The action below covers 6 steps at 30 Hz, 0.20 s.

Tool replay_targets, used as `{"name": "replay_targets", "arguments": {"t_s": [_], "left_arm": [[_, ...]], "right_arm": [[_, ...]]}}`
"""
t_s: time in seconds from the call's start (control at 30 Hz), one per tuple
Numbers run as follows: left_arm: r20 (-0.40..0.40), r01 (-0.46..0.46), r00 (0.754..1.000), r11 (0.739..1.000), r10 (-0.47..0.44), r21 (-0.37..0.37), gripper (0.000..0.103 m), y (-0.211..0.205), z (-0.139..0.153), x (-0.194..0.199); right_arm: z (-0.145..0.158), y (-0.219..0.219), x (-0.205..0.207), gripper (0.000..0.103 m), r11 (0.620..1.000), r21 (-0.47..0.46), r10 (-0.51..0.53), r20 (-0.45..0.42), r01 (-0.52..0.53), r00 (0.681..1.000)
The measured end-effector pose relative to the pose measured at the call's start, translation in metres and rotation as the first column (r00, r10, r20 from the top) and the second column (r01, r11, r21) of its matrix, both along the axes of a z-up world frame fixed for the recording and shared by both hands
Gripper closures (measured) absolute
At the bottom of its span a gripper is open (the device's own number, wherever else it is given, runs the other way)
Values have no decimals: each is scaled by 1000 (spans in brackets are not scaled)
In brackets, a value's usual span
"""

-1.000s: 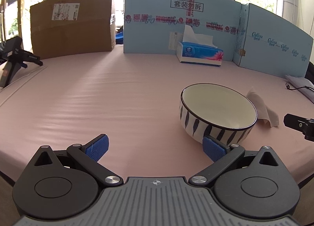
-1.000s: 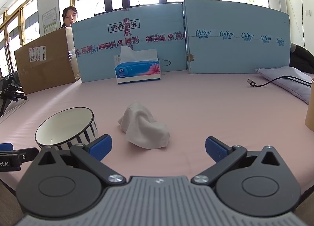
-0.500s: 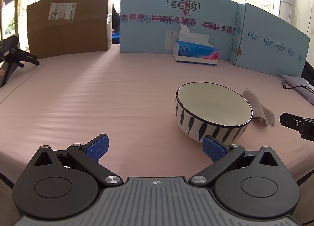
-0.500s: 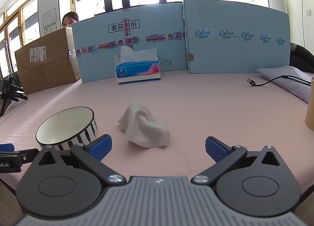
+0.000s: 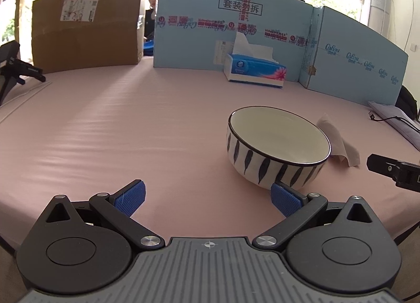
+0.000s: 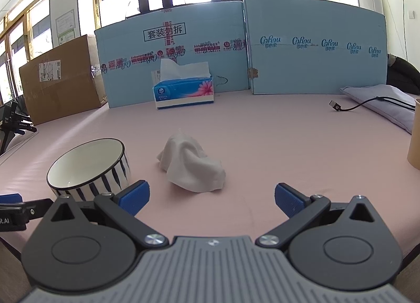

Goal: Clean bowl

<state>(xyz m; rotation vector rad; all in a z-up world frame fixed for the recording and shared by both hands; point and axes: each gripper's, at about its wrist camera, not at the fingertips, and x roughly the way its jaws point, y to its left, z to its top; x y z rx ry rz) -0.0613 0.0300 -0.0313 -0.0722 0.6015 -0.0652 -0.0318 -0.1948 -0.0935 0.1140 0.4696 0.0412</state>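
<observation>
My left claw (image 5: 207, 198) and my right claw (image 6: 212, 198) are both released and hold nothing, near the striped bowl (image 5: 278, 145) and the white cloth (image 6: 193, 167) on the pink bench (image 5: 131, 129).

Bowl (image 5: 278, 145) and cloth (image 6: 193, 167) on the pink table

Bowl's upright, empty, white inside with dark stripes outside; crumpled white cloth sits just beside it.

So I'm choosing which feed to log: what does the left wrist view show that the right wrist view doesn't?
Only the left view: a person behind the boxes, and the right tool's fingertip at the edge.
Only the right view: the USB cable, a tan cylinder at the right edge.
Both: striped bowl, crumpled cloth, tissue box, blue panels, cardboard box.
</observation>
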Motion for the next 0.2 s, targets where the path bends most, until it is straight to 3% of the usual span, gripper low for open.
{"name": "replay_targets", "arguments": {"t_s": [0.2], "left_arm": [[6, 9, 1000, 1000, -9, 22, 0, -4, 0, -1]], "right_arm": [[0, -2, 0, 0, 1000, 7, -3, 1, 3, 1000]]}}
